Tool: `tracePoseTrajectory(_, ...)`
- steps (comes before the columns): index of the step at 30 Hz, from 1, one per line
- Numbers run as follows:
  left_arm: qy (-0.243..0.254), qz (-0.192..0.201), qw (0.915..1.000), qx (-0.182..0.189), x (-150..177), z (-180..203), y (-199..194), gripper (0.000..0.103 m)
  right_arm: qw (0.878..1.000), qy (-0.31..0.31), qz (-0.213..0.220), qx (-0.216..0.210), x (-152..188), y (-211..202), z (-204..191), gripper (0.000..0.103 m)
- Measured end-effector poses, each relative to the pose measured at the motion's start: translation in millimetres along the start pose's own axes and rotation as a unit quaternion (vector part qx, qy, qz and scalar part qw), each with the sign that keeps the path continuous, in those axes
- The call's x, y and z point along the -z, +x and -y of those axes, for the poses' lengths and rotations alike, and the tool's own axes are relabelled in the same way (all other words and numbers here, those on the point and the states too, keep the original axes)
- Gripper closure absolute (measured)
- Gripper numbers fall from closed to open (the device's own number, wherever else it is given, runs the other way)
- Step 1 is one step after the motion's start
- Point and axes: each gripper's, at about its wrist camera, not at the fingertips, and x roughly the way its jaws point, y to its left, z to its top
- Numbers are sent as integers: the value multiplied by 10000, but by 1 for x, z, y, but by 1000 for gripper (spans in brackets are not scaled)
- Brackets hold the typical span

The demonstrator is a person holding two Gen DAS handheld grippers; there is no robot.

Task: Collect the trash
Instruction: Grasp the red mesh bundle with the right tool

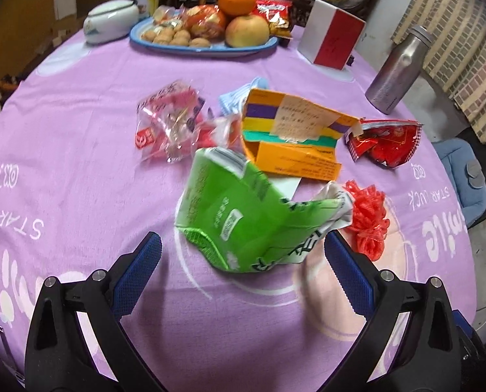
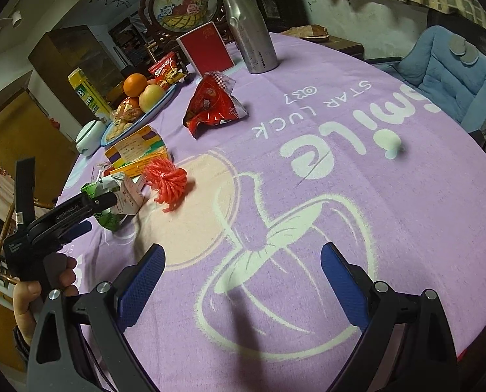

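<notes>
Fruit [image 1: 243, 16] and walnuts on blue plate [image 1: 207, 47]

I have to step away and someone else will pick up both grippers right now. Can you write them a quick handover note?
Left gripper: open, jaws either side of the crushed green carton, not closed on it.
Right gripper: open, empty, over bare purple tablecloth.
Trash lying on the table: green carton, red net beside it, orange box, red snack bag, clear pink wrapper, and a light blue scrap behind the box.
Done: nothing visibly collected; no bin in view.
Left: grip the carton, then gather the rest. The fruit plate, steel bottle and red-and-white box probably stay.
</notes>
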Motion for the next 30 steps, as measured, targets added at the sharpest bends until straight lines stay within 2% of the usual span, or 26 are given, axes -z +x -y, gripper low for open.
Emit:
tracePoseTrajectory(7, -4, -190, 9994, -286, 4, -9, 3, 7, 10000, -27, 13, -23, 1, -4, -4, 9)
tracePoseTrajectory(10, -79, -90, 9982, -582, 4, -18, -5, 7, 10000, -37, 41, -15, 1, -7, -3, 9)
tracePoseTrajectory(14, -225, 14, 9967, -776, 5, -30, -16, 7, 10000, -56, 45, 47, -2, -6, -3, 8)
tracePoseTrajectory(19, -254, 403, 9939, -999, 3, -34, -36, 7, 9993, -309, 7, 198, -15, 7, -16, 8)
tracePoseTrajectory(23, -333, 366, 9961, -724, 1, -36, -38, 7, 9948, -953, -233, 286, -37, 37, -47, 8)
tracePoseTrajectory(30, -659, 232, 9975, -140, -1, -47, -38, 7, 9836, -1665, -579, 385, -60, 99, -94, 8)
